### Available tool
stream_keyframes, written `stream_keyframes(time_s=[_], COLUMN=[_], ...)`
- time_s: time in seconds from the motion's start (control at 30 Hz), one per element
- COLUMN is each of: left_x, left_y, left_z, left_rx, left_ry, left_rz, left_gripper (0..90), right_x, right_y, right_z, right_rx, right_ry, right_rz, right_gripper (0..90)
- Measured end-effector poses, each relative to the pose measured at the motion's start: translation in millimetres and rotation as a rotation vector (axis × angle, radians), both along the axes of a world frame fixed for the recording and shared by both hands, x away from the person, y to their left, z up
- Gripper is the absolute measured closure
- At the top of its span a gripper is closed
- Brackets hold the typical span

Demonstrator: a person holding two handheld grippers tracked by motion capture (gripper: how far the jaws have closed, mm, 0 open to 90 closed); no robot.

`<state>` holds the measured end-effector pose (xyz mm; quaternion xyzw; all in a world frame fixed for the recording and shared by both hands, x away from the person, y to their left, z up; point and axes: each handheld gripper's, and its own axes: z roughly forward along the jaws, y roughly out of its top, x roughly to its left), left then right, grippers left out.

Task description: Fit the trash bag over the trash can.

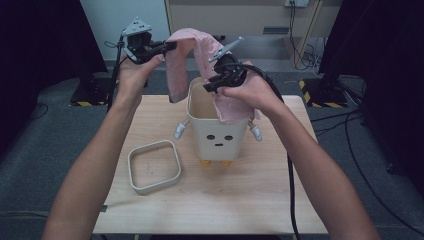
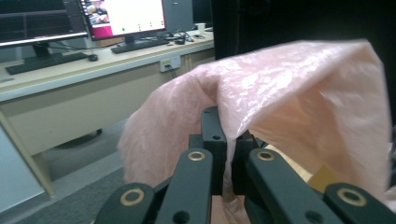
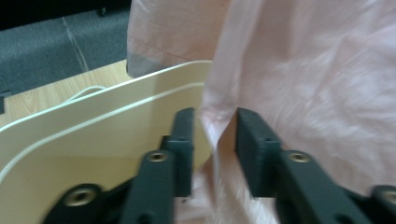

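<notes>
left gripper (image 1: 167, 46): clamped on the pink plastic bag (image 1: 192, 42), held up high
right gripper (image 3: 212, 135): jaws apart, straddling the bag at the bin (image 1: 220, 135) rim

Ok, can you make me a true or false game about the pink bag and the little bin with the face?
1. The pink bag is held up by the left gripper. True: the left gripper view shows its jaws closed on the plastic.
2. The bin is lying on its side. False: it stands upright on the table, face toward the camera.
3. The square ring sits on top of the bin. False: it lies flat on the table, beside the bin.
4. Part of the bag hangs over the bin's rim by the right gripper. True.
5. The bag is blue. False: it is pale pink.
</notes>
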<state>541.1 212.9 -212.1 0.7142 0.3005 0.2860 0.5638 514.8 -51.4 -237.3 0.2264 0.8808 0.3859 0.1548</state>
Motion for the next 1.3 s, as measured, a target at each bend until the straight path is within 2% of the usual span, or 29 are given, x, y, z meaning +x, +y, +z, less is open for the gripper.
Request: stream_keyframes(time_s=[0.03,0.07,0.17,0.27,0.37,0.5,0.53,0.67,0.73,0.8,0.83,0.87,0.93,0.97,1.0,1.1,1.27,1.3], left_x=[0.5,0.5,2.3,5.8,9.1,12.8,14.4,15.7,15.9,15.8,15.7,15.4,14.1,14.1,12.4,10.6,7.0,7.0], left_y=[0.7,0.7,3.6,9.1,13.6,19.4,23.7,28.7,32.8,34.6,35.1,35.6,35.1,35.1,33.3,31.8,30.1,30.1], left_z=[-0.5,-0.5,-2.6,-6.6,-10.5,-14.0,-15.7,-18.1,-20.4,-21.6,-22.0,-22.1,-21.8,-21.8,-20.3,-18.4,-13.6,-13.6], left_rx=[0.002,0.002,0.011,0.003,0.0,-0.011,-0.027,-0.029,-0.039,-0.049,-0.046,-0.039,-0.045,-0.045,-0.059,-0.073,-0.1,-0.1], left_ry=[-0.002,-0.002,0.0,0.005,0.01,0.019,0.022,0.026,0.028,0.031,0.034,0.033,0.033,0.033,0.028,0.024,0.018,0.018], left_rz=[0.003,0.003,0.02,0.044,0.063,0.081,0.092,0.099,0.107,0.106,0.105,0.104,0.1,0.1,0.087,0.075,0.05,0.05], left_gripper=[89.0,89.0,89.0,89.0,89.1,89.1,89.1,89.1,89.1,89.1,89.2,89.2,89.1,89.1,89.2,89.1,89.1,89.1], right_x=[0.1,0.1,-2.9,-5.1,-6.9,-5.3,-4.7,-5.6,-8.4,-11.0,-11.7,-11.6,-11.1,-11.1,-11.3,-12.5,-14.1,-14.1], right_y=[-2.6,-2.6,-13.2,-21.9,-32.1,-42.4,-48.1,-52.4,-52.4,-50.0,-48.0,-46.4,-44.1,-44.1,-41.7,-36.7,-7.5,-7.5], right_z=[0.3,0.3,2.2,3.8,6.2,7.6,7.5,6.6,6.3,4.3,2.6,1.1,-0.6,-0.6,0.1,1.8,9.0,9.0], right_rx=[0.01,0.01,0.056,0.068,0.099,0.114,0.14,0.147,0.137,0.088,0.058,0.032,0.013,0.013,0.021,0.03,0.047,0.047], right_ry=[-0.009,-0.009,-0.017,-0.027,-0.033,-0.036,-0.024,-0.03,-0.035,-0.027,-0.031,-0.028,-0.022,-0.022,-0.02,-0.009,-0.004,-0.004], right_rz=[0.0,0.0,-0.019,-0.021,-0.032,-0.055,-0.059,-0.047,-0.03,-0.014,-0.016,-0.019,-0.013,-0.013,-0.005,0.009,0.046,0.046], right_gripper=[56.1,56.1,42.6,38.3,35.5,33.3,33.0,33.0,40.7,58.3,61.9,73.1,85.0,85.0,89.7,89.8,89.5,89.5])
